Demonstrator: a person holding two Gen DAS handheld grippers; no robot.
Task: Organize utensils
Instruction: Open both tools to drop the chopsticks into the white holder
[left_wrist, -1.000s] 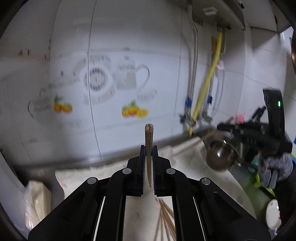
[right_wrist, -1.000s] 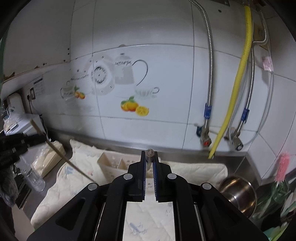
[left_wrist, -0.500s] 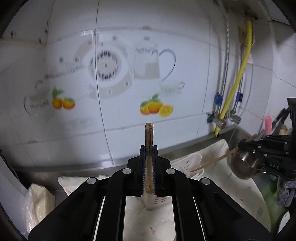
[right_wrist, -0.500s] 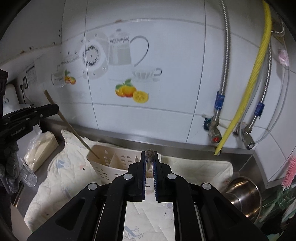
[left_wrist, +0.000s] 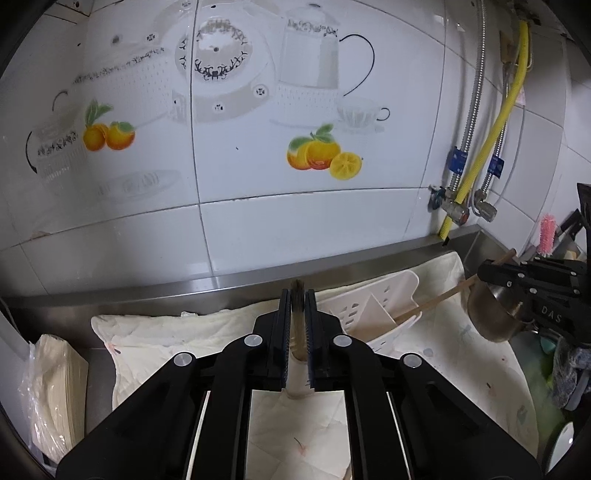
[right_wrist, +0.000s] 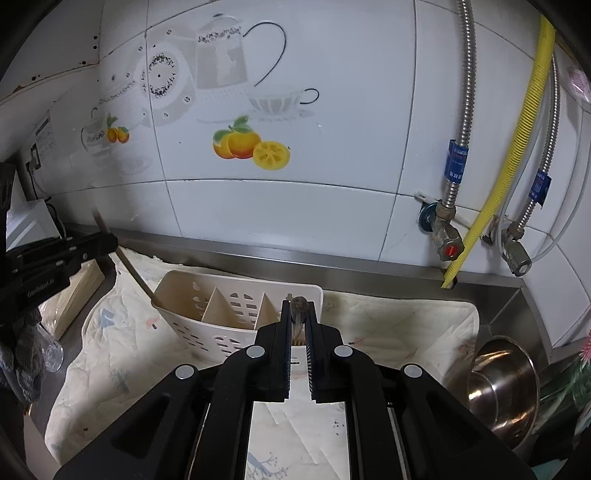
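White 3-compartment utensil caddy (right_wrist: 236, 314) on quilted cloth (right_wrist: 406, 325); left gripper (left_wrist: 297, 295) and right gripper (right_wrist: 297, 306), entering from 9 and 3 o'clock, each clamp 1 wooden chopstick (left_wrist: 297, 325) dipping into it.

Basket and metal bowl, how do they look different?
The basket is cream plastic, boxy, with slots and dividers; the bowl is shiny metal and round, with plain walls. The basket stands on the cloth; the bowl sits beyond the cloth's right edge. Both are open on top.
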